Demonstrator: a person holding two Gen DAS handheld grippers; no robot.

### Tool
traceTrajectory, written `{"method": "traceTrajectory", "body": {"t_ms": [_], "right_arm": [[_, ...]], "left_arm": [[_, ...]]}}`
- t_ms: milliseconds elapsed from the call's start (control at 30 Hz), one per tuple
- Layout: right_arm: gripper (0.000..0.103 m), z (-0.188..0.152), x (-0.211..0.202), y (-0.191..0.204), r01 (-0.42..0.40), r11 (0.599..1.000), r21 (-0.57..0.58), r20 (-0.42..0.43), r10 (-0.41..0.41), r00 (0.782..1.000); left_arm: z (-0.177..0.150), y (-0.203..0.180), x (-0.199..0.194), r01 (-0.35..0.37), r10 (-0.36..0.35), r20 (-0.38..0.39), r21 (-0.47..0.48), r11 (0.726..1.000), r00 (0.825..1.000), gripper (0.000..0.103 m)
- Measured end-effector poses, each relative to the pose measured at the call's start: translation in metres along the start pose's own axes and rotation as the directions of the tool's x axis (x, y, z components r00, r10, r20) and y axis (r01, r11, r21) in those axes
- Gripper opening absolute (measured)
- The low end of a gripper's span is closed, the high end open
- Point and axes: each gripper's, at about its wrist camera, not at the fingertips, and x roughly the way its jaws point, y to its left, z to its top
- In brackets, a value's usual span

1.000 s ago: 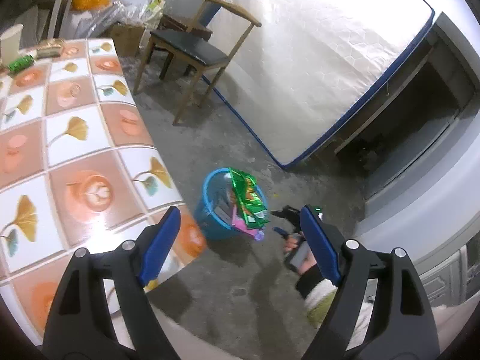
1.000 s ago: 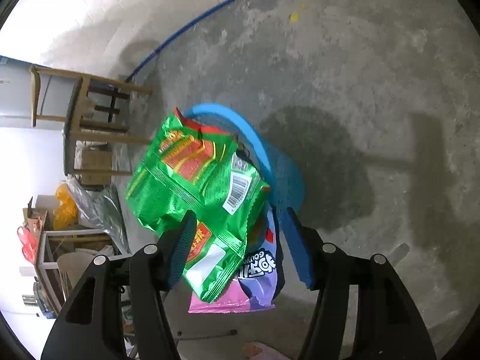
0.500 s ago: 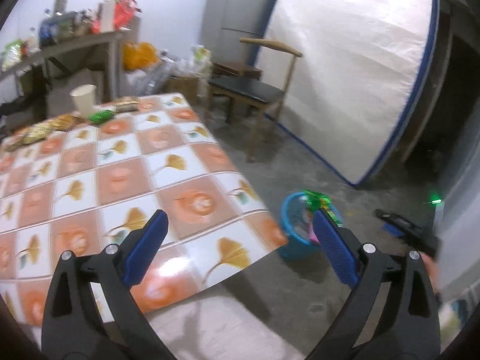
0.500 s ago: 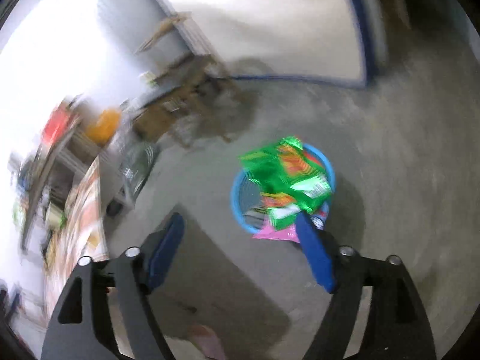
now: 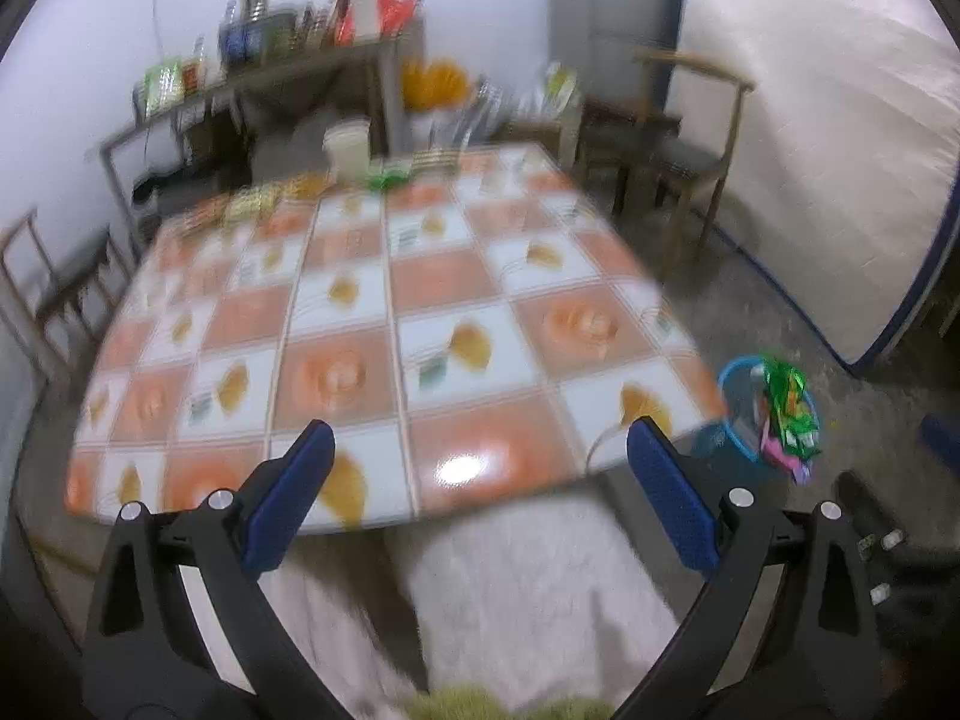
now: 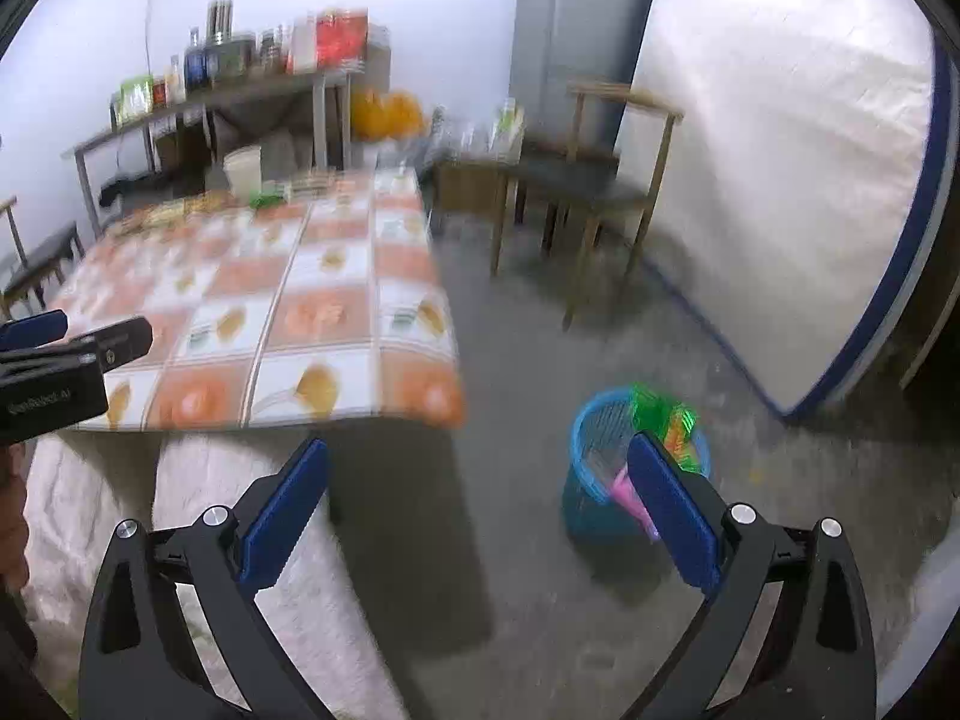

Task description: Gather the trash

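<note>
A blue bin (image 6: 591, 441) stands on the concrete floor right of the table, with green snack bags (image 6: 660, 414) and a pink wrapper sticking out of its top. The same bin (image 5: 735, 405) and bags (image 5: 786, 402) show in the left wrist view, past the table's near right corner. My right gripper (image 6: 480, 474) hangs well above the floor, its jaws opening with nothing between them. My left gripper (image 5: 480, 462) is open and empty over the near edge of the table (image 5: 384, 324). Small wrappers (image 5: 390, 180) and a paper cup (image 5: 347, 144) sit at the table's far end.
A wooden chair (image 6: 588, 192) stands beyond the bin, with a mattress (image 6: 780, 180) leaning on the right wall. A cluttered shelf (image 5: 270, 78) lines the back wall. A second chair (image 5: 66, 282) is at the table's left. White fabric (image 5: 528, 588) lies under both grippers.
The right gripper let go of the green snack bag over the bin, opened wide, rose and rolled upright. The left gripper swung from the bin to face the table.
</note>
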Motion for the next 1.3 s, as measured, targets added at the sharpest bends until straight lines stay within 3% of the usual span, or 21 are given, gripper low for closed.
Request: {"method": "traceTrajectory", "body": {"t_ms": [67, 200, 633, 1300], "right_arm": [[0.096, -0.007, 0.011, 0.006, 0.023, 1.0, 0.006, -0.054, -0.023, 0.998], [0.096, -0.016, 0.02, 0.015, 0.041, 0.999, -0.003, -0.118, -0.042, 0.992], [0.096, -0.016, 0.037, 0.009, 0.105, 0.994, 0.03, -0.139, -0.1, 0.985], [0.096, -0.011, 0.038, 0.004, 0.121, 0.992, 0.03, -0.124, -0.116, 0.986]], "left_arm": [[-0.007, 0.009, 0.009, -0.028, 0.027, -0.062, -0.019, 0.999, 0.998, 0.094], [-0.017, 0.021, 0.014, -0.061, 0.053, -0.095, -0.082, 0.995, 0.994, 0.094], [-0.021, 0.03, 0.012, -0.104, 0.093, -0.102, -0.107, 0.989, 0.99, 0.094], [-0.018, 0.025, 0.01, -0.107, 0.098, -0.096, -0.09, 0.99, 0.991, 0.094]]}}
